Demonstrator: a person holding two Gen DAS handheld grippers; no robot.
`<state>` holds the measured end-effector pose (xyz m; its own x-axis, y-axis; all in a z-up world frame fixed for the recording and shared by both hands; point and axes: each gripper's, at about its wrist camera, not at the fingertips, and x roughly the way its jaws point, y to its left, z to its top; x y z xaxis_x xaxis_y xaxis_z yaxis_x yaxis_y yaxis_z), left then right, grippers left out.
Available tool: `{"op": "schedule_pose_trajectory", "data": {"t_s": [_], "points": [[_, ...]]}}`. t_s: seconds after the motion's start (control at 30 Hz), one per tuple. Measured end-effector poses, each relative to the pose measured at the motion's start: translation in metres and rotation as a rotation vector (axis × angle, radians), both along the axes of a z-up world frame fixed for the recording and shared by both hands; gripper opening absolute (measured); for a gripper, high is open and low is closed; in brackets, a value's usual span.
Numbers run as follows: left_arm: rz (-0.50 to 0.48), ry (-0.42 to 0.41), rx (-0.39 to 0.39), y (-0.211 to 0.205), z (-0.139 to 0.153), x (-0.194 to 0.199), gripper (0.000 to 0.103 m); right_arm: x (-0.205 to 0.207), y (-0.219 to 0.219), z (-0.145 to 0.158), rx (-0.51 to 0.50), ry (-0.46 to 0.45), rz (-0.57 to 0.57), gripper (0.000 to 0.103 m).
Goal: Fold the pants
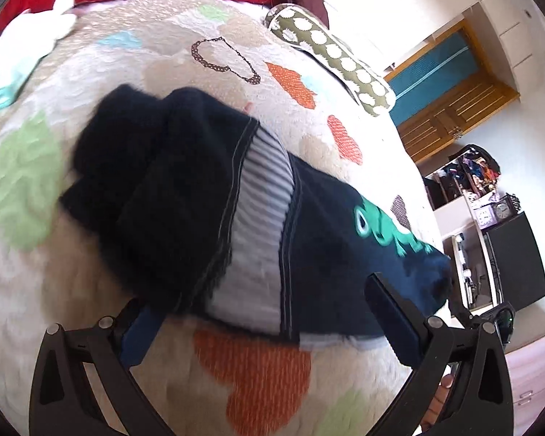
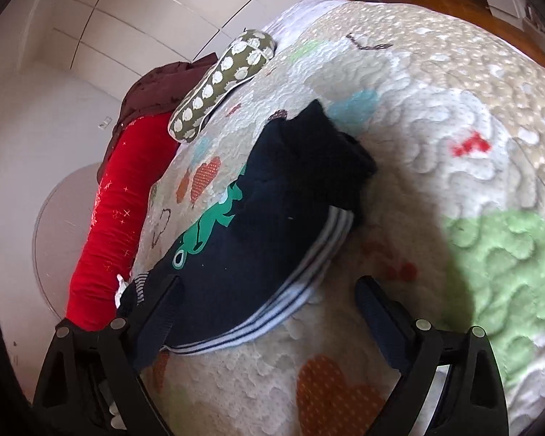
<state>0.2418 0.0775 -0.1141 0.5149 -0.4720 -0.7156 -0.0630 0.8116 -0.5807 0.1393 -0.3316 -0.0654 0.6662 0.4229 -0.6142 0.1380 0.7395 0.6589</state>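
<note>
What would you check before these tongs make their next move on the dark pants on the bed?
1. Pants lie folded in a bundle on the quilt: ok.
2. Left tongs open, gripping nothing: ok.
3. Right tongs open, gripping nothing: ok.
4. Fold neat: not ok, the striped waistband sticks out and the layers are uneven.
5. Spotted cushion clear of the pants: ok.
6. Cloth snagged on the fingers: cannot tell, the pants edge lies behind one finger in each view.

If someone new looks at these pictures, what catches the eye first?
The dark navy pants with a green print and striped waistband lie bunched in the middle of the quilted bedspread. Both open grippers, left and right, hover at their near edge. A red pillow lies behind.
</note>
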Motion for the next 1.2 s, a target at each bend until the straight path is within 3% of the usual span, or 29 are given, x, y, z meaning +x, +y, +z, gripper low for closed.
{"op": "schedule_pose_trajectory", "data": {"t_s": [0.1, 0.13, 0.17, 0.2, 0.23, 0.27, 0.3, 0.43, 0.63, 0.7, 0.8, 0.9, 1.0, 1.07, 1.2], "points": [[0.04, 0.036, -0.006, 0.001, -0.005, 0.019, 0.102, 0.029, 0.015, 0.0, -0.079, 0.019, -0.02, 0.096], [0.052, 0.045, 0.012, 0.001, -0.005, 0.023, 0.089, 0.036, 0.019, 0.001, -0.109, 0.019, -0.029, 0.084], [0.059, 0.059, 0.051, -0.001, -0.002, 0.027, 0.06, 0.044, 0.021, 0.001, -0.131, 0.027, -0.037, 0.06], [0.053, 0.071, 0.085, -0.002, -0.001, 0.028, 0.044, 0.051, 0.021, -0.001, -0.134, 0.046, -0.043, 0.044], [0.037, 0.08, 0.097, -0.002, 0.0, 0.029, 0.02, 0.055, 0.018, -0.004, -0.1, 0.063, -0.042, 0.015], [0.019, 0.084, 0.075, 0.0, 0.0, 0.028, 0.013, 0.058, 0.015, -0.007, -0.044, 0.073, -0.034, 0.013], [0.011, 0.085, 0.057, 0.003, 0.002, 0.025, 0.012, 0.057, 0.014, -0.006, -0.005, 0.073, -0.039, 0.013], [0.007, 0.056, 0.036, 0.015, 0.018, 0.001, 0.01, 0.039, 0.023, 0.017, -0.064, 0.02, -0.016, 0.011], [0.012, 0.002, 0.0, 0.034, 0.048, -0.054, 0.01, -0.014, 0.024, 0.044, -0.069, -0.024, 0.022, 0.011], [0.023, -0.012, 0.045, 0.033, 0.051, -0.074, 0.012, -0.033, 0.021, 0.041, -0.059, -0.023, 0.029, 0.013], [0.071, -0.016, 0.208, 0.025, 0.049, -0.105, 0.012, -0.049, 0.022, 0.02, -0.127, 0.073, 0.012, 0.039], [0.089, -0.059, 0.325, 0.013, 0.056, -0.133, 0.017, -0.068, 0.018, 0.002, -0.193, 0.13, -0.021, 0.041], [0.103, -0.124, 0.443, -0.003, 0.069, -0.154, 0.029, -0.088, 0.018, 0.005, -0.226, 0.116, -0.04, 0.045], [0.1, -0.16, 0.466, -0.007, 0.079, -0.165, 0.037, -0.096, 0.022, 0.009, -0.285, 0.11, -0.046, 0.056], [0.136, -0.241, 0.49, -0.006, 0.103, -0.184, 0.047, -0.107, 0.034, 0.005, -0.388, 0.143, -0.025, 0.058]]}}
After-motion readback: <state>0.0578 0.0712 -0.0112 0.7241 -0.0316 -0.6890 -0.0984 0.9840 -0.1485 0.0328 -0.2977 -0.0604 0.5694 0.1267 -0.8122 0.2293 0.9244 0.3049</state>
